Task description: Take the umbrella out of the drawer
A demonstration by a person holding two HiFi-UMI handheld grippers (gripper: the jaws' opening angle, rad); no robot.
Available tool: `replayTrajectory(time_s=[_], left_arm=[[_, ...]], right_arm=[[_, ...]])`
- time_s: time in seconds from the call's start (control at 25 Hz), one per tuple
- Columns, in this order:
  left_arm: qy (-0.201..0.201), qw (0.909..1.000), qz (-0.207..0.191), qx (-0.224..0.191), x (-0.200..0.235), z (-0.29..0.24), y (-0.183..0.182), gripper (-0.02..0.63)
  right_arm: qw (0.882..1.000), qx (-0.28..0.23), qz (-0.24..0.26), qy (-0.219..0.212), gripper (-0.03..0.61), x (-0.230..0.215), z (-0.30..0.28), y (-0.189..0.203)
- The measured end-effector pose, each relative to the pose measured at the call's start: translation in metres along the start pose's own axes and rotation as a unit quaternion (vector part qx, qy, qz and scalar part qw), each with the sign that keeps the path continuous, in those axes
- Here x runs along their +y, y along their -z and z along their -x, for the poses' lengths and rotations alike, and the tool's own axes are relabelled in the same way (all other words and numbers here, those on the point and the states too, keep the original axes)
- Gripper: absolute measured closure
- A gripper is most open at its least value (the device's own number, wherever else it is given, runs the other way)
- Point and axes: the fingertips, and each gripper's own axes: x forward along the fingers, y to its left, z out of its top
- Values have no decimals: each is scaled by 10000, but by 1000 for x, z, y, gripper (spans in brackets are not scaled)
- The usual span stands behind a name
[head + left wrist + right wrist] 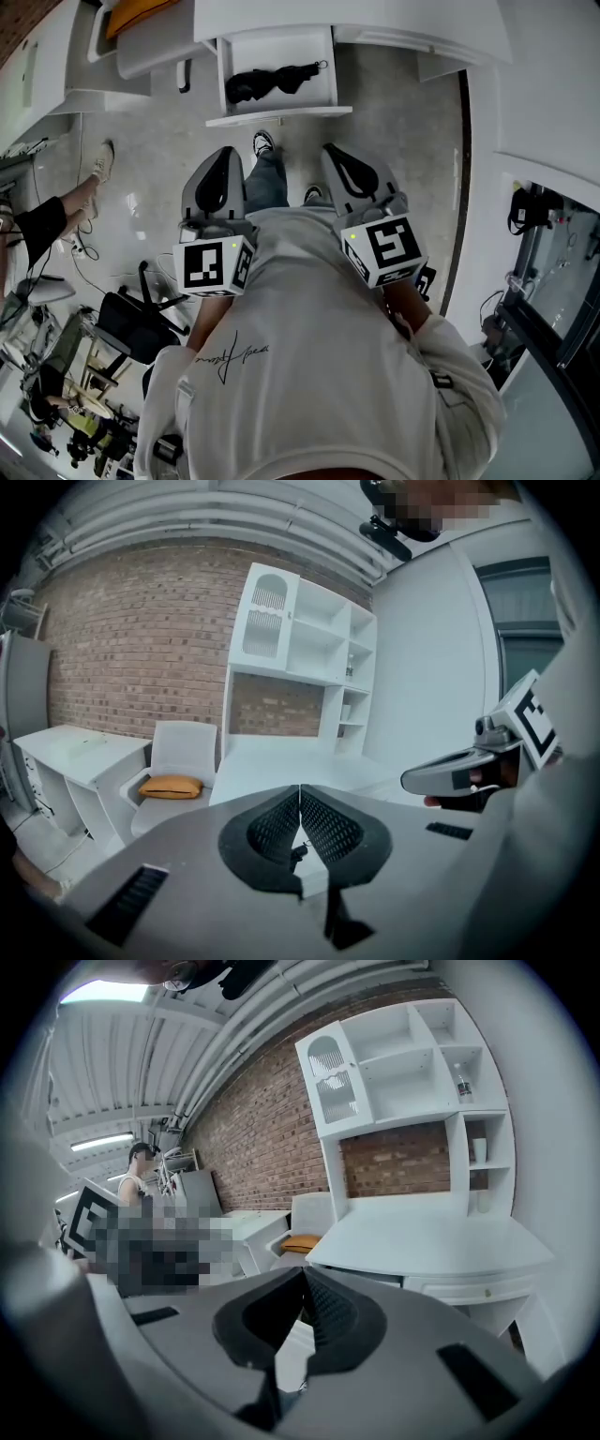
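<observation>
In the head view a black folded umbrella lies inside an open white drawer pulled out from the desk at the top. Both grippers are held in front of the person's chest, well short of the drawer and apart from the umbrella. My left gripper has its jaws closed together with nothing between them, and the left gripper view shows the two black pads meeting. My right gripper is likewise shut and empty, its pads touching. The right gripper also shows at the side of the left gripper view.
A white desk with a tall shelf unit stands against a brick wall. A white chair holds an orange cushion. The person's shoes are just before the drawer. Another person and a black office chair are at the left.
</observation>
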Motion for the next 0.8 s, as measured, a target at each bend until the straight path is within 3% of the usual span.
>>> replayTrajectory(time_s=[0.8], left_arm=[[818,9960,364,78,100,-60,-30,597]], right_arm=[[9991,399,-134,95,554,32,-114,-46]])
